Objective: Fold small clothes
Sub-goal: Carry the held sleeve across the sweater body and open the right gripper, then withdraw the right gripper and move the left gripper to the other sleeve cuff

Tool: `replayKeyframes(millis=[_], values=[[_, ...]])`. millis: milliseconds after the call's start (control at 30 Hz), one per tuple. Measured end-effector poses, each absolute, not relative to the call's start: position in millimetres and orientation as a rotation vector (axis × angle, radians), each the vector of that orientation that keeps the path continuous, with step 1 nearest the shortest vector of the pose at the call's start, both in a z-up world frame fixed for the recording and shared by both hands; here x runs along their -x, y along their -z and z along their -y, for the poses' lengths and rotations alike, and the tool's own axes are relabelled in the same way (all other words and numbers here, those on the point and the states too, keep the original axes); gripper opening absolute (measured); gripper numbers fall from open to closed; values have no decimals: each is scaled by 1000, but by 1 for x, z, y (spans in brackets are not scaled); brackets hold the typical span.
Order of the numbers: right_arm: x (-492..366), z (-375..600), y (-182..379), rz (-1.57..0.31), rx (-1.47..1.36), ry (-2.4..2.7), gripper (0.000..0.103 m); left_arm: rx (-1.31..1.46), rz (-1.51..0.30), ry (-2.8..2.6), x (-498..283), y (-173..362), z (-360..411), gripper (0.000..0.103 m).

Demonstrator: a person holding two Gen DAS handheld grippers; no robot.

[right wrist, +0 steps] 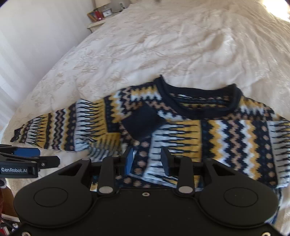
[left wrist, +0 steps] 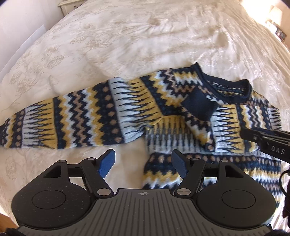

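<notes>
A small knitted sweater [left wrist: 181, 112] in navy, yellow, white and tan zigzags lies on the bed; it also shows in the right wrist view [right wrist: 181, 130]. Its left sleeve [left wrist: 63, 119] stretches out to the left. The right sleeve is folded across the chest, its navy cuff [left wrist: 198, 104] near the collar [left wrist: 226, 85]. My left gripper [left wrist: 143, 163] is open and empty, just above the sweater's lower left edge. My right gripper [right wrist: 147, 161] is open over the folded sleeve at the sweater's middle, with nothing between its pads.
The sweater lies on a cream embroidered bedspread [left wrist: 126, 45] with wrinkles. A bedside table with a clock and red items [right wrist: 101, 15] stands at the far left corner. The right gripper's body [left wrist: 264, 143] enters the left wrist view from the right.
</notes>
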State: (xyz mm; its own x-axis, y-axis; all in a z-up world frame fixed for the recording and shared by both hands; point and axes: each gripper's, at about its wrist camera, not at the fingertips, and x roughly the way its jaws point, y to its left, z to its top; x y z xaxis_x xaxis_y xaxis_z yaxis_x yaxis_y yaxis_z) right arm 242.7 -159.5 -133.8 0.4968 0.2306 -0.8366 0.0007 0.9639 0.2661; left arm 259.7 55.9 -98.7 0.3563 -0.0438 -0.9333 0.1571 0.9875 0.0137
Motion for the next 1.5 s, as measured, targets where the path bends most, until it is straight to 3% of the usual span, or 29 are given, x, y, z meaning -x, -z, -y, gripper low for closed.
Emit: replayKeyframes(millis=[567, 967, 1267, 1333, 1367, 1400, 1500], values=[[-231, 288, 199, -1204, -318, 144, 45, -373, -1106, 265, -289, 154, 76, 67], [-225, 302, 212, -1193, -359, 165, 39, -303, -1263, -73, -298, 185, -25, 67], [-217, 311, 204, -1180, -364, 225, 32, -210, -1261, -147, -273, 167, -63, 67], [-216, 306, 192, -1149, -325, 253, 34, -195, -1251, -143, -264, 160, -62, 67], [-217, 303, 187, -1125, -301, 249, 45, -186, -1245, -139, -257, 157, -61, 67], [-218, 299, 181, -1098, -279, 228, 47, -176, -1240, -134, -252, 154, -60, 67], [-230, 298, 177, -1064, -280, 146, 52, -142, -1235, -107, -237, 149, -52, 67]])
